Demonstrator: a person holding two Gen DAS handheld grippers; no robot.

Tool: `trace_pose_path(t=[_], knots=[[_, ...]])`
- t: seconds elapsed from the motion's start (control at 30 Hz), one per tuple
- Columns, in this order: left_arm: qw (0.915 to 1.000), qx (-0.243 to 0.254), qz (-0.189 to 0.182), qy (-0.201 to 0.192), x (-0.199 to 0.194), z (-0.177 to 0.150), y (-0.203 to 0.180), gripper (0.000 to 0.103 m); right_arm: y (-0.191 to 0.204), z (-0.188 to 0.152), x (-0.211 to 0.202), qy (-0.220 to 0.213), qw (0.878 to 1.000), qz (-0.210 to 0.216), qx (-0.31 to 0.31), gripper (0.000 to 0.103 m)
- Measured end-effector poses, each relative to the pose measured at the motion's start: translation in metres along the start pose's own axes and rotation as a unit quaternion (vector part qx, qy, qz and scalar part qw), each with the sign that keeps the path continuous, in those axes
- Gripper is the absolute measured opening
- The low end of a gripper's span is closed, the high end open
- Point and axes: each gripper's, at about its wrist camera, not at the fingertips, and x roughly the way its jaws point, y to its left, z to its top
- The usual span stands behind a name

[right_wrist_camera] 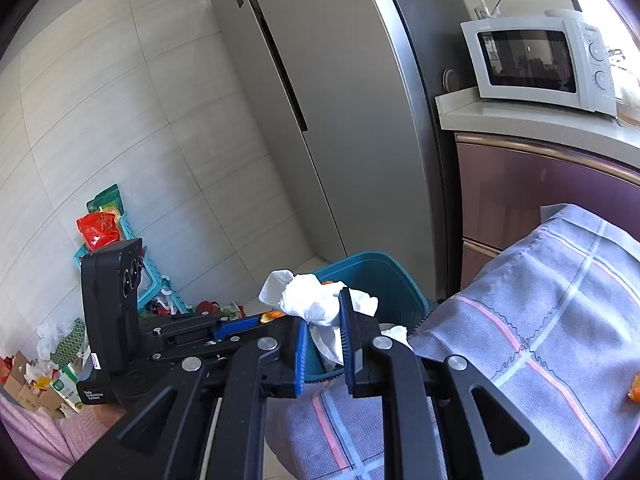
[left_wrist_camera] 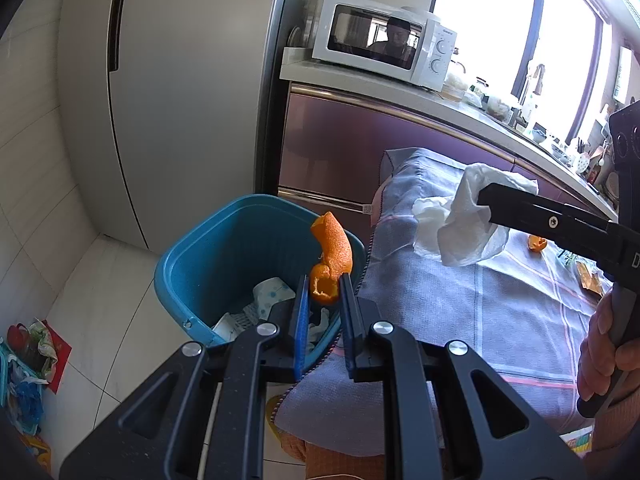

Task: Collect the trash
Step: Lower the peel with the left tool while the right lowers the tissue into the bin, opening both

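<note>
Two pieces of trash are in your grip, and both are nearly weightless, so the risk is slipping, not strain. Your left gripper (left_wrist_camera: 325, 280) is clenched on an orange peel (left_wrist_camera: 331, 258), pinched at its lower curl while the rest arcs up past the fingertips. It looks stiff enough to hold its curve yet springy and probably a little oily, so take such a piece low, across its thickness, as you have it now; expect it to drop cleanly once you let go. It hangs over the near right rim of the blue bin (left_wrist_camera: 200, 256), which stands on the floor just left of the cloth-covered table (left_wrist_camera: 500, 304). Your right gripper (right_wrist_camera: 325, 308) is grasping a crumpled white tissue (right_wrist_camera: 308, 300), soft and limp, with folds spilling out past both fingers; a bunch like this is best caught through its thick middle, since a loose corner could tear or slide out. It sits near the bin's right edge, close to the table's left end, and I judge it not yet fully over the opening. The peel is bright orange and pitted outside, paler on its torn inner edge. The tissue is plain white and wrinkled. White crumpled paper, some with blue dots, already lies in the bin, and another bit of orange peel (left_wrist_camera: 537, 243) rests further right on the table.
</note>
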Motion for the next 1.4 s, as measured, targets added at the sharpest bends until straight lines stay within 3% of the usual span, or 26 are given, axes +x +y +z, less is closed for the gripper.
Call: trace_pose_path(t=[1.13, 1.4], knots=[[0.9989, -0.032, 0.026, 0.024, 0.033, -0.003, 0.02, 0.015, 0.002, 0.012, 0.066, 0.054, 0.999, -0.004, -0.002, 0.014], [0.9969, -0.059, 0.02, 0.048, 0.056, -0.003, 0.033, 0.015, -0.001, 0.011, 0.085, 0.074, 0.997, -0.009, 0.007, 0.015]])
